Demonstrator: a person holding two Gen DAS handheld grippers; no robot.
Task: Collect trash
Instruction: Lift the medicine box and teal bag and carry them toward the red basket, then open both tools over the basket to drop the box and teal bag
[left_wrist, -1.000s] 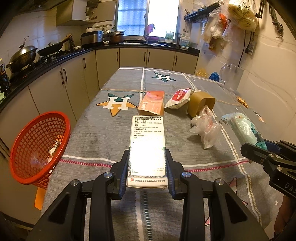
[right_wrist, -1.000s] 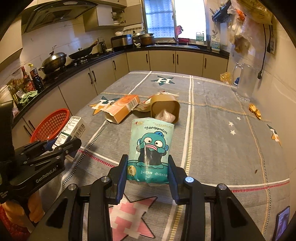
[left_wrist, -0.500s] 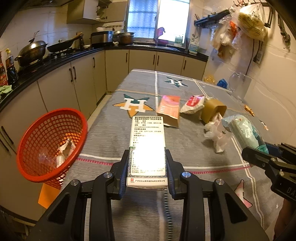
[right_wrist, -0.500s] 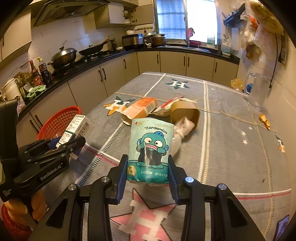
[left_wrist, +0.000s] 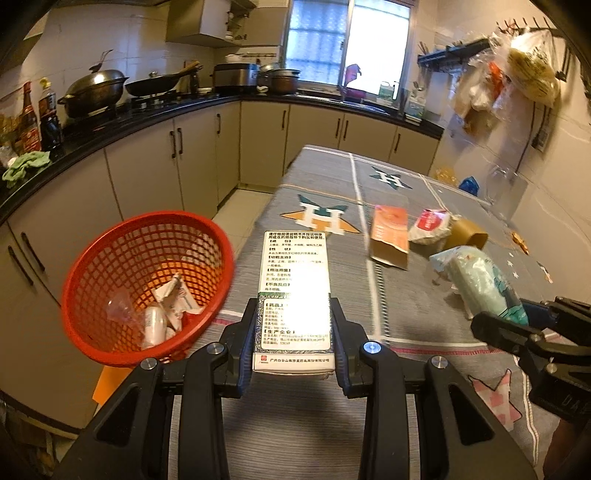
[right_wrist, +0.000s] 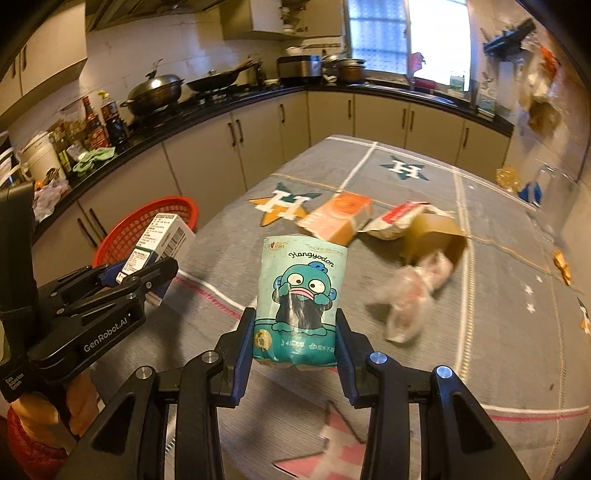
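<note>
- Left tool (left_wrist: 294, 334) clamped on a white box (left_wrist: 294, 295), beside the red basket (left_wrist: 147, 284).
- Right tool (right_wrist: 294, 338) clamped on a teal pack (right_wrist: 301, 295) above the desk (right_wrist: 498, 295).

Open passage: bare cloth on the near counter (right_wrist: 229, 229) between its left edge and the litter. Red basket (left_wrist: 110, 343) off the left edge, mouth open, scraps only at the bottom. Obstacles mid-counter: orange carton (right_wrist: 340, 218), red-and-white packet (right_wrist: 399, 218), tipped brown cup (right_wrist: 432, 236), crumpled plastic bag (right_wrist: 413, 295). Cabinets (left_wrist: 147, 173) flank the aisle beyond the basket.
</note>
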